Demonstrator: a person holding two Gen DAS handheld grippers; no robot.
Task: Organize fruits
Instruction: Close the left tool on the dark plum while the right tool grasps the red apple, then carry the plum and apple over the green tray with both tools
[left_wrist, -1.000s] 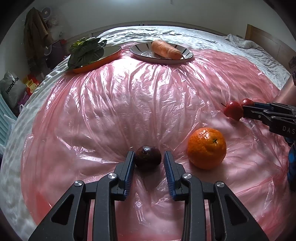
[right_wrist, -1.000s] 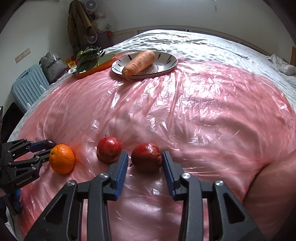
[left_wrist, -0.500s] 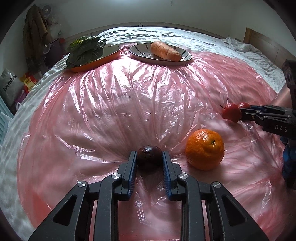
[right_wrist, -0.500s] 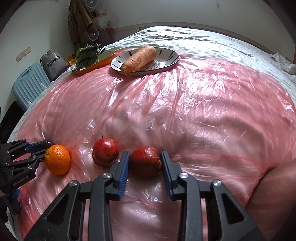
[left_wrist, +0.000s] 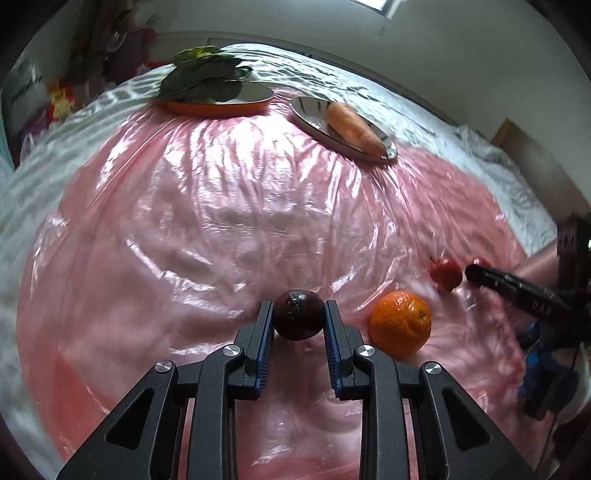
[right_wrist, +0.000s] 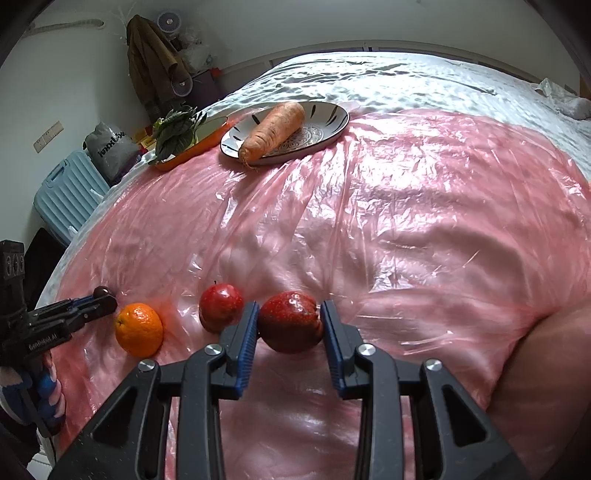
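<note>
A bed (right_wrist: 424, 85) lies under pink plastic sheeting (right_wrist: 406, 221). The left tongs (left_wrist: 298, 321) are clenched on a dark round fruit (left_wrist: 297, 314), just beside an orange (left_wrist: 400, 323). The right tongs (right_wrist: 288, 326) grasp a red apple (right_wrist: 290, 321), beside a second apple (right_wrist: 221, 304). Farther back, a carrot (right_wrist: 273, 131) lies on a patterned plate (right_wrist: 325, 127).

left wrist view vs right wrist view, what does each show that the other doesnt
Only the left wrist view shows the dark round fruit whole, pinched in the left gripper, and a wooden headboard.
Only the right wrist view shows the red apple whole between the right gripper pads, plus a blue suitcase and a hanging coat.
Both show the orange, the second apple, the carrot on its plate, the leafy greens and the pink plastic sheet.
</note>
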